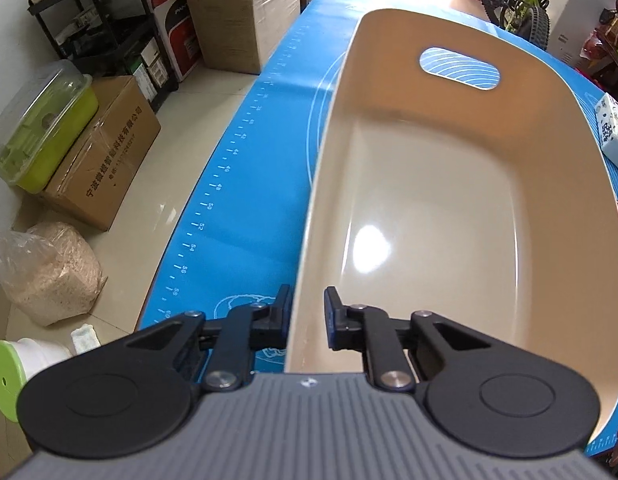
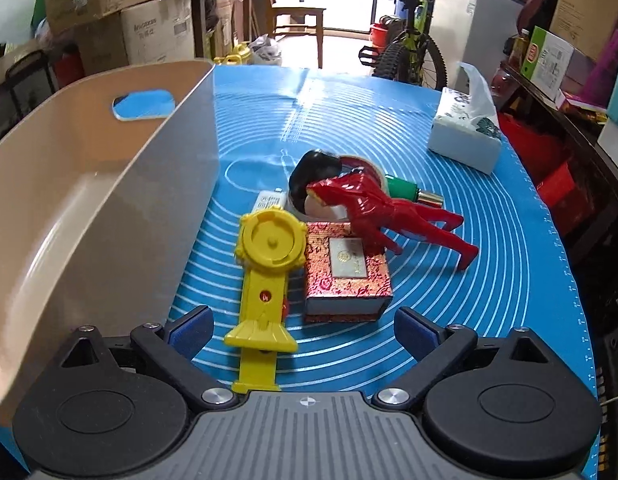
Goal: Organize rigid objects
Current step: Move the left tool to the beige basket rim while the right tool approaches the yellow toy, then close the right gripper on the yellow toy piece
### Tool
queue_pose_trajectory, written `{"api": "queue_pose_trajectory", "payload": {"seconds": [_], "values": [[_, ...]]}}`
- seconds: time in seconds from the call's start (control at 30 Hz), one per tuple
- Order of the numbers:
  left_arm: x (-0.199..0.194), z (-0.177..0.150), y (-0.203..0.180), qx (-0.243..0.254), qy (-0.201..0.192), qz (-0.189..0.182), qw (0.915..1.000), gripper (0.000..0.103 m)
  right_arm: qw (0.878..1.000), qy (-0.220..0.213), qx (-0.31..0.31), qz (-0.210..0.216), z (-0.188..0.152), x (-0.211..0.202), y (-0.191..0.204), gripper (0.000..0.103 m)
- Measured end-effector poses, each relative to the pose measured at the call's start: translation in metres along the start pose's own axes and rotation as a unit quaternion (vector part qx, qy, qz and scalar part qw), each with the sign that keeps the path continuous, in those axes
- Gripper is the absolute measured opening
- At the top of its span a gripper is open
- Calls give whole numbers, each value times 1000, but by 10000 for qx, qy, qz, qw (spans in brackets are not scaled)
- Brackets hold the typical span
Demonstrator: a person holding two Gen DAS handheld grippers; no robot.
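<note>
Yellow toy launcher (image 2: 265,276), ridged plastic, its handle end cut off beneath the released right claw (image 2: 303,330), lies on the blue tabletop (image 2: 489,240) beside a brocade box (image 2: 345,272). Left claw (image 1: 307,316) is clenched on the smooth beige bin (image 1: 429,184) wall, near corner hidden.
</note>
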State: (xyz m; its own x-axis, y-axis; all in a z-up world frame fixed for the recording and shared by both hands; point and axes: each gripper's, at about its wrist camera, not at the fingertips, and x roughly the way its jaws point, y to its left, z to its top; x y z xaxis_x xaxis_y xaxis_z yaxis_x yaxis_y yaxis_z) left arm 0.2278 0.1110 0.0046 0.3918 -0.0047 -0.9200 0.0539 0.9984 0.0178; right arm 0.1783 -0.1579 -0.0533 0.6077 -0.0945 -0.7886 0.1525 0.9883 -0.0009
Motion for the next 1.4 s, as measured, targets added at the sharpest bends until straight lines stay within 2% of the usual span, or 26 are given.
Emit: {"api": "queue_pose_trajectory", "payload": {"seconds": [0.07, 0.27, 0.47, 0.6, 0.7, 0.83, 0.97, 1.17, 1.4], "values": [[1, 0, 0, -4, 14, 34, 10000, 10, 9999, 98, -78, 14, 0, 4, 1, 93], [3, 2, 0, -18, 21, 48, 10000, 10, 9993, 226, -294, 66, 0, 11, 10, 81], [3, 2, 0, -12, 20, 48, 10000, 10, 9992, 282, -160, 239, 2, 18, 11, 72], [3, 1, 0, -14, 18, 50, 10000, 10, 9985, 303, 133, 438, 8, 20, 6, 69], [3, 1, 0, -14, 14, 45, 10000, 10, 9980, 353, 276, 437, 12, 25, 5, 65], [4, 1, 0, -27, 23, 40, 10000, 10, 9978, 451, 321, 361, 18, 32, 7, 51], [4, 1, 0, -39, 29, 24, 10000, 10, 9971, 462, 388, 460, 16, 36, 6, 39], [4, 1, -1, -55, 35, 7, 10000, 10, 9981, 369, 261, 416, 13, 28, 7, 37], [4, 1, 1, -60, 37, 6, 10000, 10, 9958, 101, 680, 604, 16, 3, -11, 36]]}}
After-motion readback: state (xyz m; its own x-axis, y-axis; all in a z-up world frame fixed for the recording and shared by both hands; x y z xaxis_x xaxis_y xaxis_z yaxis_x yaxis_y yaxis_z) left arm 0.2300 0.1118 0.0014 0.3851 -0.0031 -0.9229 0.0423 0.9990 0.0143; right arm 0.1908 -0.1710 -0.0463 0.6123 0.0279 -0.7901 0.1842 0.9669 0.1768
